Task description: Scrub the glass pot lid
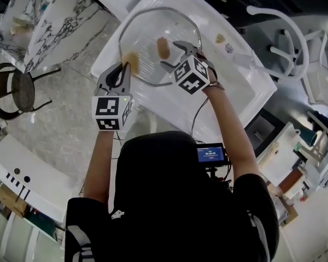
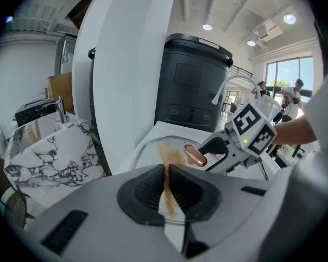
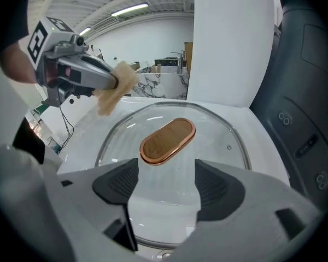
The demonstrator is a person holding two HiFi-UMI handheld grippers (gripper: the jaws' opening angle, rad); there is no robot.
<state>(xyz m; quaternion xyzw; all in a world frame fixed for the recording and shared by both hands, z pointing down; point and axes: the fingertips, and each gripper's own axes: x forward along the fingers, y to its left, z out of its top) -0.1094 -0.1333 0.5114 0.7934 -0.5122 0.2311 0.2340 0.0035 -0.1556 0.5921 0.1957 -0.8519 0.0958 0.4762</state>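
The glass pot lid (image 1: 145, 34) lies in a white sink basin (image 1: 235, 86), its copper-rimmed oval handle (image 1: 163, 48) on top. My left gripper (image 1: 124, 65) is at the lid's near-left rim, shut on a tan scrub cloth (image 1: 132, 57); the cloth (image 2: 169, 157) rests on the glass. The right gripper (image 1: 177, 53) hovers open over the lid's near side. Nothing is between its pads, and the handle (image 3: 168, 140) lies just beyond the right gripper (image 3: 167, 182). From that side, the left gripper (image 3: 112, 83) and its cloth (image 3: 117, 86) show at the lid's (image 3: 218, 141) left edge.
A white faucet (image 1: 279, 21) arches over the basin's right end. A marble counter (image 1: 54, 21) and a black chair (image 1: 13, 89) stand to the left. Behind the sink is a dark grey appliance (image 2: 194, 86). A cable hangs below the right arm.
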